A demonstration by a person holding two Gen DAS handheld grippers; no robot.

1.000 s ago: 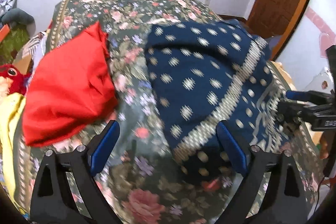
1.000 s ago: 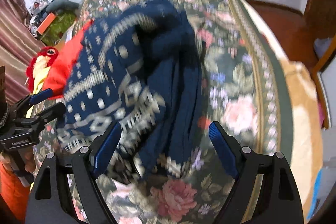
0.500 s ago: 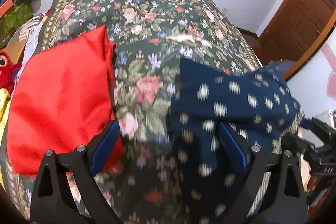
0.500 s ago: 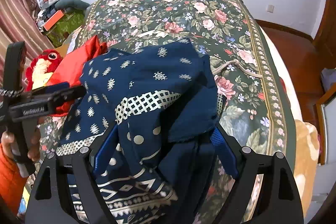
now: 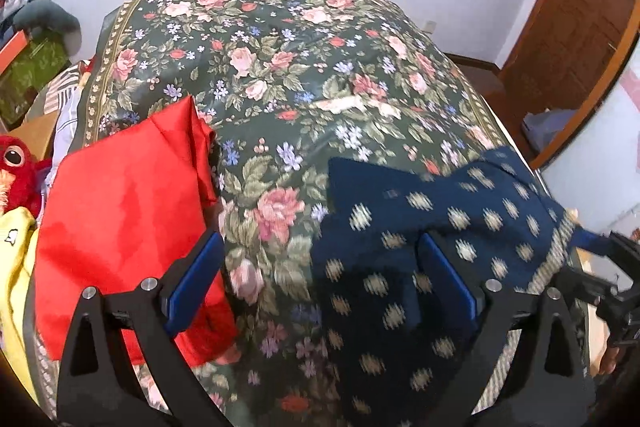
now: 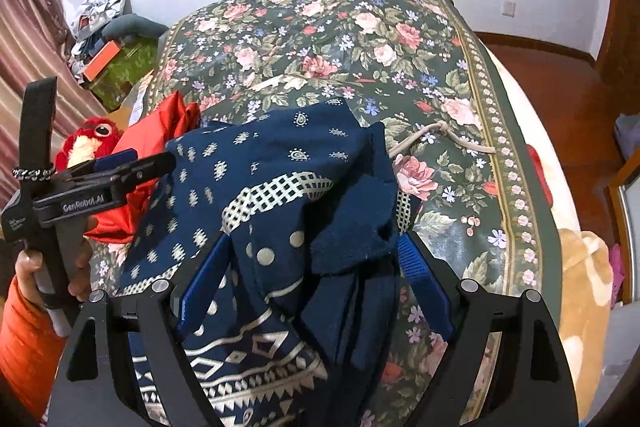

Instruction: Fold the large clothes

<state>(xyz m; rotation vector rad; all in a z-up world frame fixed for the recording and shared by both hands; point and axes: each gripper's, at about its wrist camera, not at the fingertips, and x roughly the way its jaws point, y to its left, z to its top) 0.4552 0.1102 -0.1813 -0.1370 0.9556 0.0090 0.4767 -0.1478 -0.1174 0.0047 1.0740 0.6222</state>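
- Left wrist view: your left gripper has its jaws spread wide with nothing pinched. One blue pad sits over the red cloth, the other over the navy garment, and bare floral bedspread shows between them.
- Same view: the navy garment lies on the near right part of the bed, spilling toward the edge. It's a bit blurry here, so I can't tell where its hem or corners are.
- Right wrist view: your right gripper is spread wide too. A big bunch of the navy garment sits between the pads, but they look to be just flanking it, not squeezing, so I'd call it open.
- Same view: the garment is heaped in loose folds, patterned face and plain fuzzy inside both showing. A pale cord lies on the bedspread just past it.
- Handling guess: it looks soft, floppy and thickish, fleece-lined maybe, so it'll sag and drag rather than hold shape. Probably not slippery, and nothing fragile.
- Where to grab: I'd go for a single-layer edge or corner along the patterned border, one per gripper and well apart. Pinch the bunched middle and you'll just lift a wad.
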